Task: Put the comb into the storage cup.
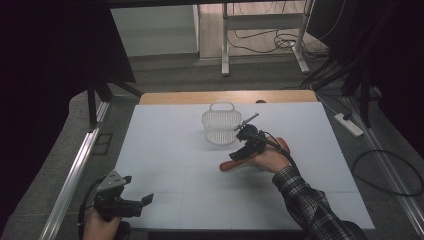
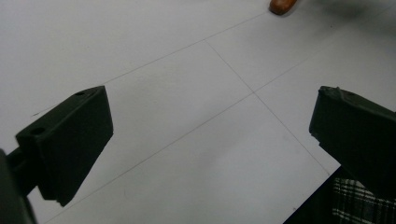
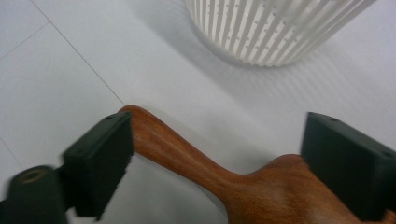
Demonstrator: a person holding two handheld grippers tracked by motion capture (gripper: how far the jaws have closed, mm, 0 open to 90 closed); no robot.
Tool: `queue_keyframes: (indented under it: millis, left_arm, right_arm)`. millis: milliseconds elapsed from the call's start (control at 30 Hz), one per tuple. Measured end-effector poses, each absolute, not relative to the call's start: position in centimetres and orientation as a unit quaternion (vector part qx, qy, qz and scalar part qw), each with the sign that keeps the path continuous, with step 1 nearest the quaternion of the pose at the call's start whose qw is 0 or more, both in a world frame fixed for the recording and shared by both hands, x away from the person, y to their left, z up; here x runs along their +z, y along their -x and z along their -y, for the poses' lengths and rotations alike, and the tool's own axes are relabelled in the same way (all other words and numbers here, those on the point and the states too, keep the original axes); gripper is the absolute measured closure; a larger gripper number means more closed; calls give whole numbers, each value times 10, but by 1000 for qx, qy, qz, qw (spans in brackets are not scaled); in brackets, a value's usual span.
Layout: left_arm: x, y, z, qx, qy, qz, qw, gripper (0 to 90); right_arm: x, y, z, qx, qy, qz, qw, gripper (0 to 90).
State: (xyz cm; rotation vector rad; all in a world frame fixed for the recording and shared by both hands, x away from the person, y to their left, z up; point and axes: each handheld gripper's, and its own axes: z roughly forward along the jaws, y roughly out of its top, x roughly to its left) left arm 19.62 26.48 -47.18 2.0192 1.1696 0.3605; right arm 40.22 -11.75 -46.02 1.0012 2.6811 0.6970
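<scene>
Seen from above: white table (image 1: pixel 165 150), bare but for a white slatted basket (image 1: pixel 220 125) near the far middle, presumably waiting to take what gets lifted. Just in front of it, flat on the table, a brown wooden spoon (image 1: pixel 232 164), long axis roughly left to right, handle end pointing toward the left edge, bowl end under the right hand. Right gripper (image 3: pixel 217 154) lowered over the spoon, jaws wide and straddling it where handle widens to bowl; whether the left pad already touches the wood cannot be told, so no grip judged yet. Left gripper (image 2: pixel 210 140) parked at the near left corner, jaws wide, holding nothing, likely kept clear.
</scene>
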Motion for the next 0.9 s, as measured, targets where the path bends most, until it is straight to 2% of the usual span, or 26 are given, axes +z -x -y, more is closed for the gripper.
queue_keyframes:
  millis: [167, 300, 367, 400, 500, 700, 900]
  left_arm:
    - [-472, -196, -265, 141, -791, -458, 381, 5]
    - [-472, -196, -265, 140, -791, -458, 380, 5]
    - [-472, -196, -265, 140, -791, -458, 380, 5]
    - [-472, -196, -265, 140, -791, -458, 380, 5]
    - [-472, -196, -265, 140, -791, -458, 380, 6]
    - [-472, -196, -264, 140, -792, -457, 380, 6]
    - [-472, -196, -264, 140, -792, -458, 379, 6]
  right_arm:
    - [-458, -403, 118, 242, -326, -908, 100, 368]
    - [-457, -405, 115, 249, -321, -910, 88, 607]
    - [-458, -405, 114, 248, -316, -912, 81, 679]
    - [-459, -406, 113, 245, -312, -915, 80, 755]
    - [-459, -407, 113, 252, -308, -914, 73, 892]
    - [-461, -406, 112, 248, -299, -917, 91, 895]
    - [-473, -409, 112, 235, -309, -918, 78, 895]
